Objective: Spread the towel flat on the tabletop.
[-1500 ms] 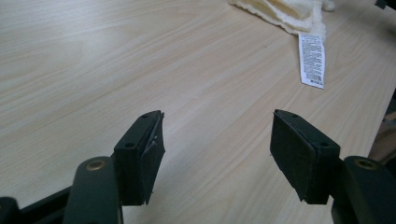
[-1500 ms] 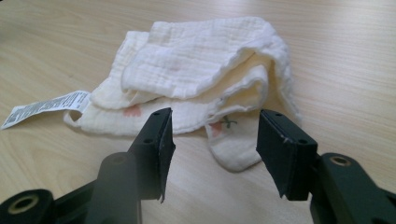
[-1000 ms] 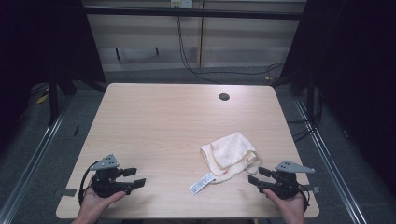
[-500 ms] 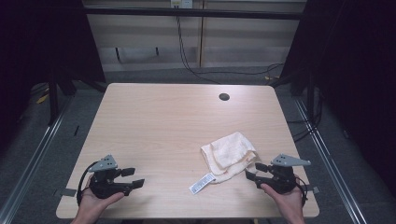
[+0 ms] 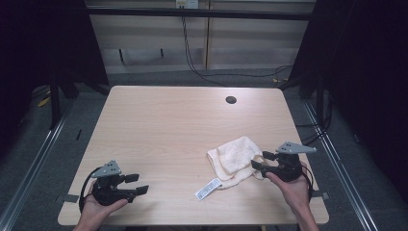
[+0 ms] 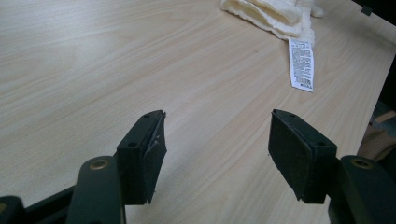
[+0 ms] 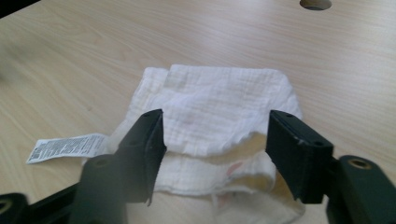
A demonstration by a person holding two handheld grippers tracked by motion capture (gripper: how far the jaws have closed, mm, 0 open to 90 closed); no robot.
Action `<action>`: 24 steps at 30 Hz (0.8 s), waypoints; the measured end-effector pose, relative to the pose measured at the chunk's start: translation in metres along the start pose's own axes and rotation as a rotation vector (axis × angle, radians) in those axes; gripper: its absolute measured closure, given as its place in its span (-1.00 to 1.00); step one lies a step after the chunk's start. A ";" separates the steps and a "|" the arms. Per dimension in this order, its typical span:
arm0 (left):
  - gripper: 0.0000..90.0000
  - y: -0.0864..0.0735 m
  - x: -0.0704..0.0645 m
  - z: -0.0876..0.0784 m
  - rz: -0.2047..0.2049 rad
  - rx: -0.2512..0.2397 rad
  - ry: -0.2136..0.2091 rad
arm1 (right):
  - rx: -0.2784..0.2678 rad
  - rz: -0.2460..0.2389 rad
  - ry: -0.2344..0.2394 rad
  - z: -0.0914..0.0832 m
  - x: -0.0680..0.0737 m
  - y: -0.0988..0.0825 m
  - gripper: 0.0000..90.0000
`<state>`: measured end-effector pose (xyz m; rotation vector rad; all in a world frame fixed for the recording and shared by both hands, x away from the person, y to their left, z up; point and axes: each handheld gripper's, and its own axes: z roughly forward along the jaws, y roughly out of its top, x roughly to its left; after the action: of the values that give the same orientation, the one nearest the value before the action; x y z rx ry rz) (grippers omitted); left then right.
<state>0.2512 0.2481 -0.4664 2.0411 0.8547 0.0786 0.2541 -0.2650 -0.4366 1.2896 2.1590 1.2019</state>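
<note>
A cream folded cloth [image 5: 234,159] lies on the wooden table [image 5: 183,130] at the right front, with a white care label [image 5: 208,188] sticking out toward the front edge. My right gripper [image 5: 261,161] is open at the cloth's right edge; in the right gripper view the cloth [image 7: 219,121] sits between and just beyond the two jaws, its label [image 7: 65,147] at the left. My left gripper [image 5: 136,184] rests open near the front left corner, well away from the cloth. In the left gripper view bare wood lies between the jaws, with the cloth [image 6: 275,11] and label [image 6: 301,63] farther off.
A round cable hole [image 5: 231,100] sits near the table's far edge. Dark metal frame rails [image 5: 337,159] run along both sides of the table, and cables [image 5: 226,72] lie on the floor behind it.
My right gripper has moved left and forward, up to the cloth's right edge. The left gripper has stayed in place.
</note>
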 end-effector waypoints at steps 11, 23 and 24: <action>-0.19 0.000 0.000 0.000 -0.007 -0.001 0.000 | 0.070 -0.022 0.011 0.028 -0.023 0.023 -0.47; -0.19 -0.001 0.003 -0.001 -0.005 0.012 0.014 | 0.154 -0.053 0.008 0.058 -0.032 0.004 -0.24; -0.19 -0.001 0.003 -0.002 -0.007 0.010 0.013 | 0.164 -0.063 0.004 0.060 -0.032 0.003 -0.24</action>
<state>0.2518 0.2513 -0.4671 2.0490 0.8716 0.0841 0.3120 -0.2625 -0.4732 1.2730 2.3241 1.0222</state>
